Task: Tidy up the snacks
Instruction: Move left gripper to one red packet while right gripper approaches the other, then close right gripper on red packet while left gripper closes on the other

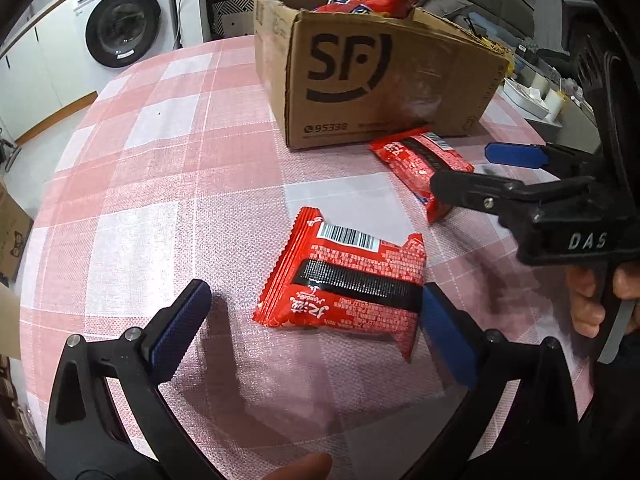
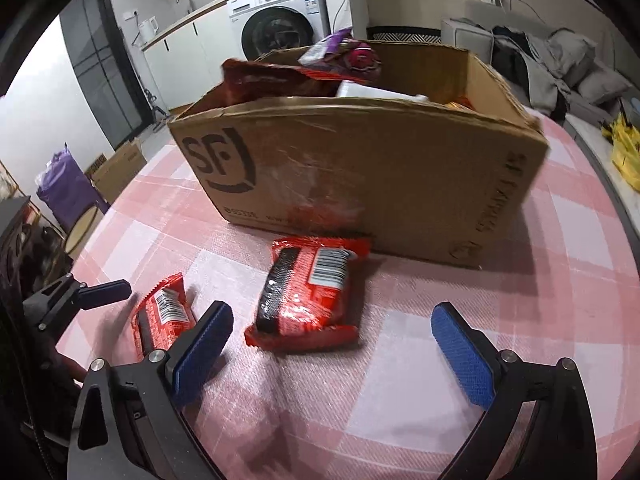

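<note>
Box: the cardboard box [image 2: 360, 168] stands open-topped on the far part of your table [image 1: 160, 184]. Red snack bags [image 2: 280, 80] and a purple packet [image 2: 326, 46] stick up above its rim; what lies deeper is hidden.
Near packet: a red packet [image 1: 344, 284] lies flat, barcode up, in front of your left gripper [image 1: 312, 320]. It sits between the two blue pads, closer to the right-hand one; whether that pad touches it you cannot tell.
Far packet: a second red packet [image 2: 308, 292] lies just in front of the box's near wall, its far end close to the cardboard. It lies ahead of your right gripper [image 2: 332, 348], left of centre between the fingers.
Left gripper state: jaws spread wide, holding nothing.
Right gripper state: jaws wide apart, holding nothing.
Room: checked cloth lies bare to the left of the near packet and to the right of the far packet. The table's curved edge runs along the far left and right.
Background: a washing machine [image 1: 120, 24] stands beyond the table.
</note>
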The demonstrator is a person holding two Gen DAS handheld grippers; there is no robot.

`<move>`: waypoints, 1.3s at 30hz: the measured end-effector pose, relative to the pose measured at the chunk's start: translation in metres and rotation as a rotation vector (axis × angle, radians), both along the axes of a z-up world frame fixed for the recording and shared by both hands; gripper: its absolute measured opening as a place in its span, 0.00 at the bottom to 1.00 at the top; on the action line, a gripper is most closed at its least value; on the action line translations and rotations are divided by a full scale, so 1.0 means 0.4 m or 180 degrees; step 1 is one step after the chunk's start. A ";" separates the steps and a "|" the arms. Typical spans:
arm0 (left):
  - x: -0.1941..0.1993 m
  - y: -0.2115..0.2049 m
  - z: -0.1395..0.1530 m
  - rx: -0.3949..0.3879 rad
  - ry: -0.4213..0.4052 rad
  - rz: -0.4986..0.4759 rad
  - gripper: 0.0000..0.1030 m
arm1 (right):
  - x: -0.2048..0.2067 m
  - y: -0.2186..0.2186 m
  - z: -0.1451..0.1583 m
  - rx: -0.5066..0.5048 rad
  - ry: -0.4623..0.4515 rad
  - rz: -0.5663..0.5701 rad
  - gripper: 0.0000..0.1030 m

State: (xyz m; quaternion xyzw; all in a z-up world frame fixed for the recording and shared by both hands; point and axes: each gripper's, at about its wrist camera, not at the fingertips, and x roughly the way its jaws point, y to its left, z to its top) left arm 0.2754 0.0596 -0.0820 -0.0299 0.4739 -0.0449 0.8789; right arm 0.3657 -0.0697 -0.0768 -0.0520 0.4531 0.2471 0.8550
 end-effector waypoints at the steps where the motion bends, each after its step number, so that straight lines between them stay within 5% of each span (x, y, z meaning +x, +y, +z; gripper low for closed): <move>1: 0.004 0.003 -0.003 -0.0005 0.0012 0.0007 1.00 | 0.000 0.009 -0.001 -0.0029 -0.0020 0.0011 0.97; 12: 0.000 0.000 -0.016 0.0020 -0.0014 0.0034 1.00 | -0.006 0.041 -0.020 0.0010 -0.0016 0.0155 0.47; 22: -0.008 -0.020 -0.016 0.0088 -0.0034 0.0063 0.99 | -0.072 -0.056 0.011 0.0260 -0.0166 0.0054 0.45; 24: -0.008 -0.021 -0.014 0.0066 -0.0038 0.0061 0.95 | -0.073 -0.070 0.016 0.0316 -0.0157 0.0032 0.45; 29: -0.020 -0.034 0.003 0.0002 -0.0148 -0.0065 0.56 | -0.077 -0.093 0.023 0.0402 -0.0151 -0.0006 0.45; 39: -0.055 -0.037 0.058 -0.0239 -0.0436 -0.0102 0.54 | -0.094 -0.112 0.047 0.0454 -0.0233 0.0007 0.45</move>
